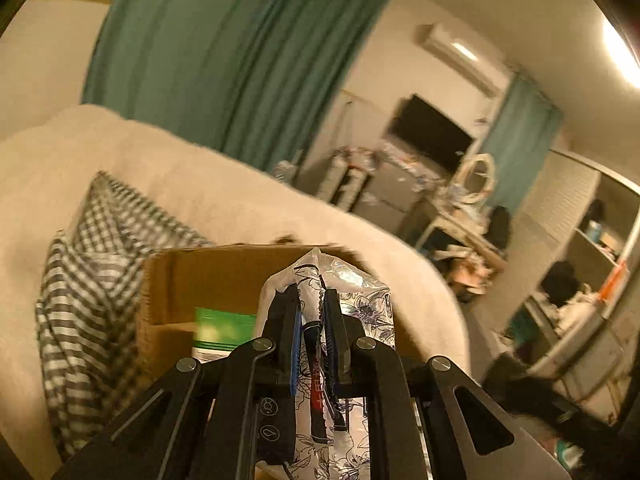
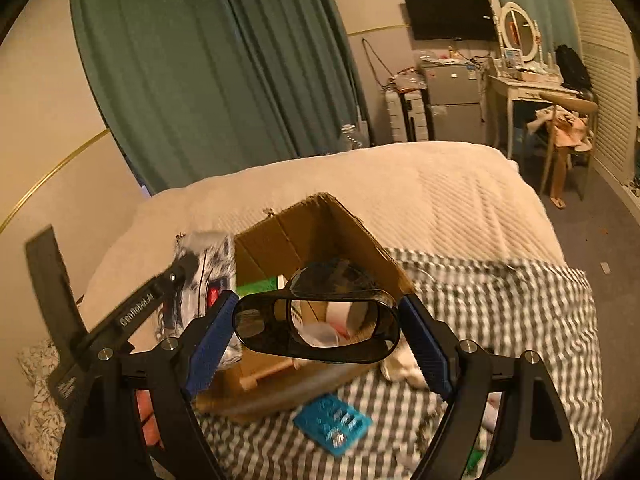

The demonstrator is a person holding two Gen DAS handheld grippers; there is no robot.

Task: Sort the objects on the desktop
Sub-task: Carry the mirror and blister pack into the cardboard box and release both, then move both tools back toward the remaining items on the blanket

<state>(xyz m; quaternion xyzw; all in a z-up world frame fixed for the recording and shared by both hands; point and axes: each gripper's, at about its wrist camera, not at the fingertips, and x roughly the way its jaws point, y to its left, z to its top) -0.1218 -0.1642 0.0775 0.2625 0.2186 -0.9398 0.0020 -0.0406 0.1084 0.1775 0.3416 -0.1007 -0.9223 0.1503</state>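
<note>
A teal blister pack (image 2: 332,424) lies nearest on the gingham cloth (image 2: 500,320). Above it, the right claw (image 2: 318,330) clamps a glossy black oval-rimmed goggle (image 2: 316,330) between ribbed blue pads. To the left, the left claw (image 1: 312,308) pinches a crinkly floral plastic packet (image 1: 360,292) over the open cardboard box (image 2: 320,224) on the bed (image 2: 440,188).

Cardboard box (image 2: 320,232): matt, corrugated brown board. Tissue pack (image 1: 360,304): glossy printed plastic film. Black cup (image 2: 320,328): smooth, glossy. Gingham cloth (image 2: 500,320): woven fabric.
</note>
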